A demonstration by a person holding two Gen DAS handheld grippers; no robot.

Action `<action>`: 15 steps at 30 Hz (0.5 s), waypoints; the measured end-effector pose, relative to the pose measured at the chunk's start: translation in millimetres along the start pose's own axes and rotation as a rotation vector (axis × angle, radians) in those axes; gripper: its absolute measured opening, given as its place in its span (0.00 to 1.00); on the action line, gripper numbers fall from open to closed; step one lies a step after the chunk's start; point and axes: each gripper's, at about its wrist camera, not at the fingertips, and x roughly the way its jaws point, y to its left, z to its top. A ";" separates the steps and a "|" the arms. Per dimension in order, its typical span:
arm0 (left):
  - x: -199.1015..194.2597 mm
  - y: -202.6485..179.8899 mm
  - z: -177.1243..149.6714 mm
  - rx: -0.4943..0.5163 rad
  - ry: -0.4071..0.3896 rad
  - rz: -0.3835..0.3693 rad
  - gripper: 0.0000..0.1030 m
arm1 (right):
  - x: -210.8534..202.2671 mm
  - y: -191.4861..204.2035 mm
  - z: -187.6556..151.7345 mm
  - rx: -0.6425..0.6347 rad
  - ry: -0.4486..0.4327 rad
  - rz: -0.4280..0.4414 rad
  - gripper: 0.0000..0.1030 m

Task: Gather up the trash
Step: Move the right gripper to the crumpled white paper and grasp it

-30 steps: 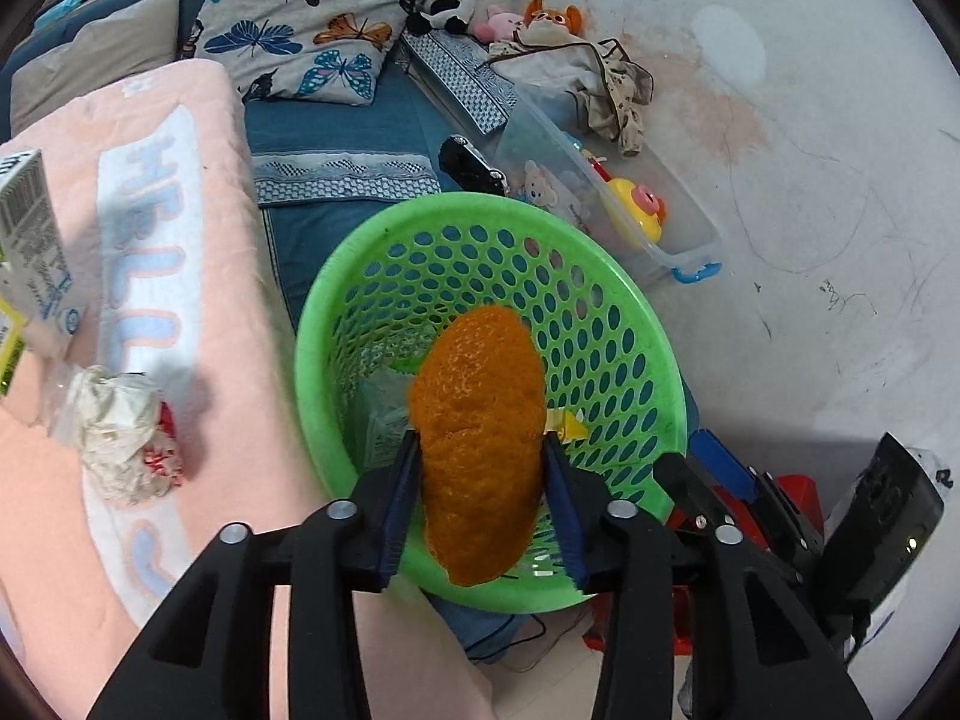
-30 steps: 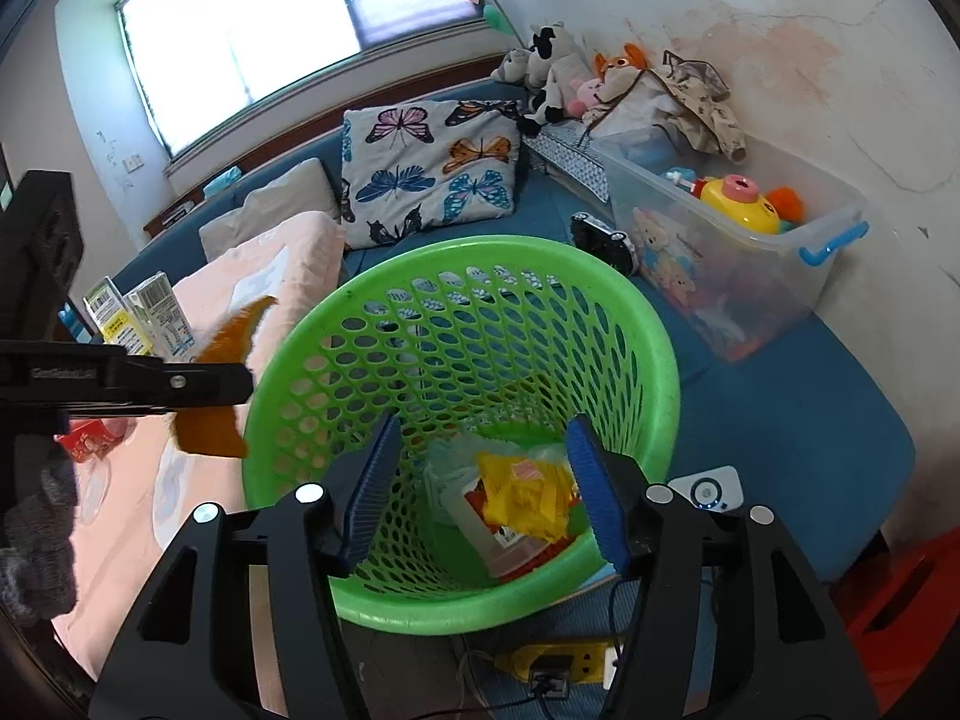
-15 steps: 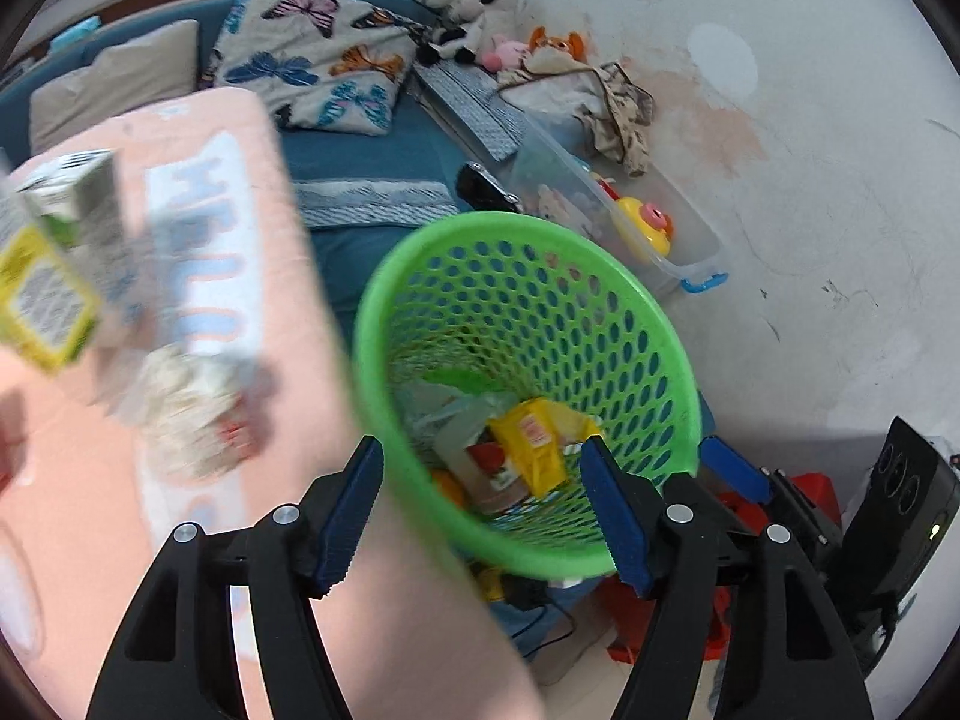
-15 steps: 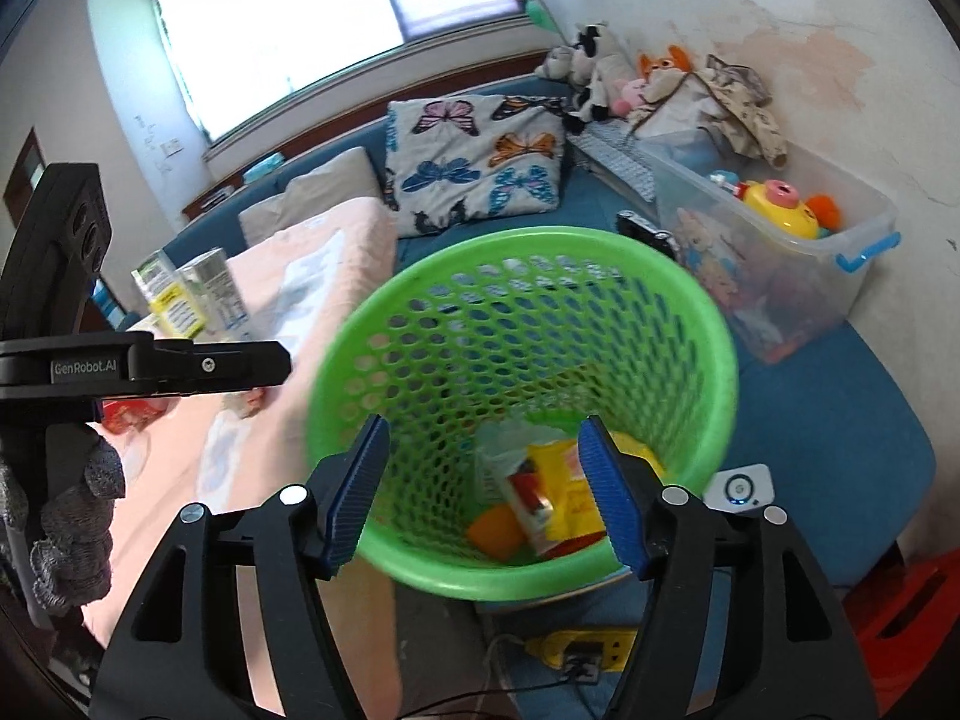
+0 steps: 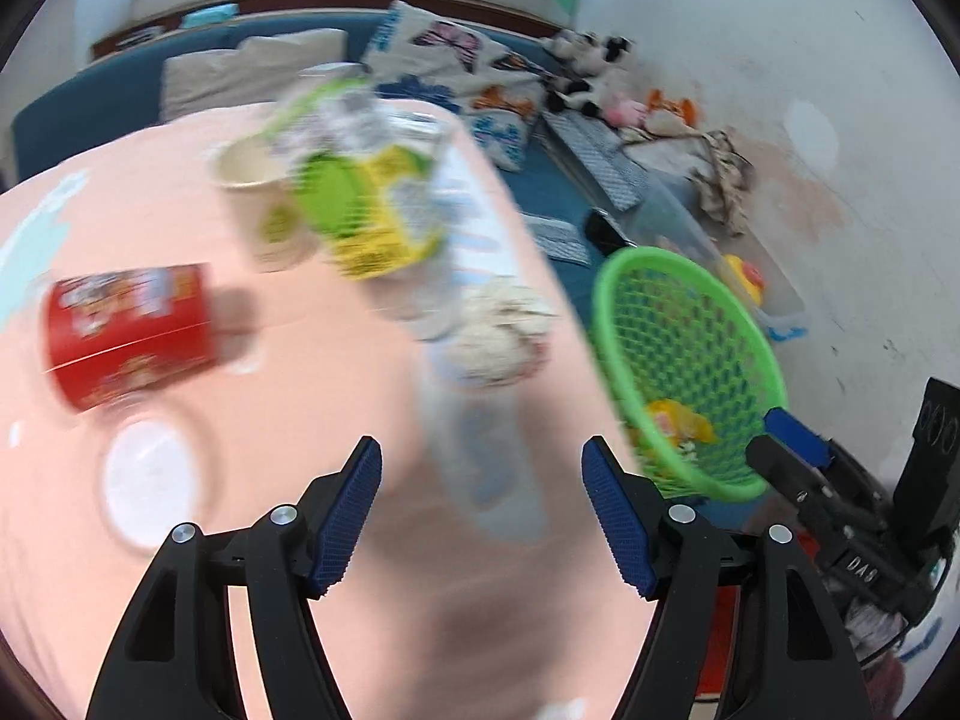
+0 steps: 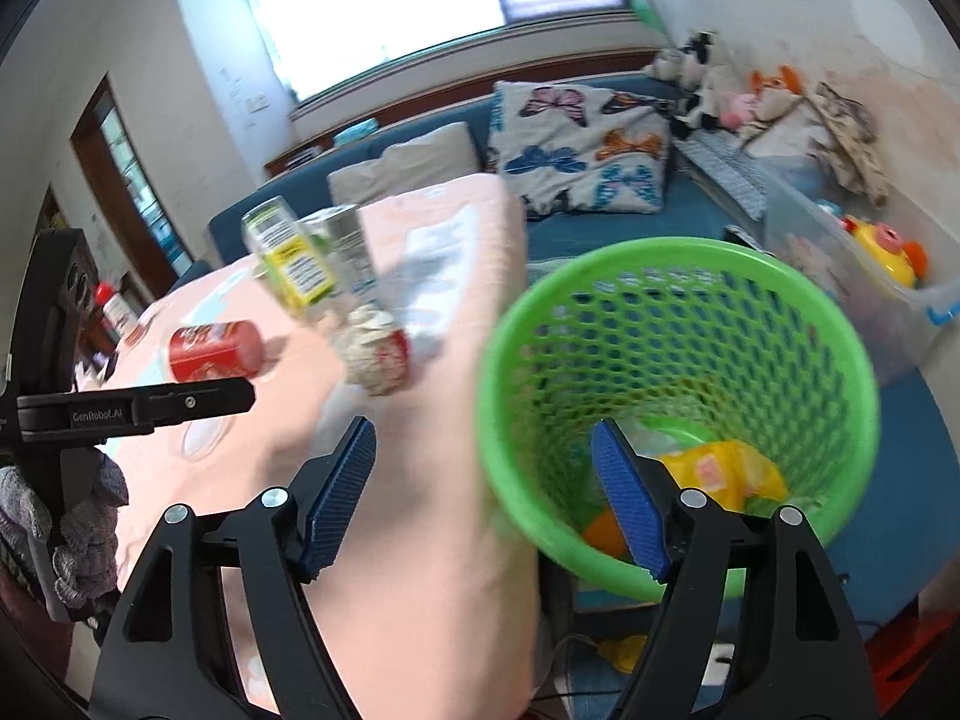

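The green basket stands beside the pink-covered table and holds a yellow wrapper and an orange peel. My left gripper is open and empty above the table. On the table lie a red can, a crumpled paper wad, a paper cup and yellow-green cartons. My right gripper is open and empty, over the gap between table and basket.
A white lid lies on the table at the left. Behind is a blue sofa with a butterfly pillow and a clear toy bin. The left gripper's arm shows in the right wrist view.
My left gripper opened and dropped the orange peel into the basket, then swung left over the table. The right gripper shifted left too.
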 end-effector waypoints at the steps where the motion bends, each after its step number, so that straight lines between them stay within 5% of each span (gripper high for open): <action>1: -3.9 7.8 -2.0 -0.012 -0.003 0.006 0.66 | 5.7 7.2 1.6 -0.011 0.010 0.017 0.74; 15: -39.5 92.9 -28.5 -0.172 -0.052 0.082 0.66 | 82.0 54.1 25.6 -0.124 0.108 0.097 0.74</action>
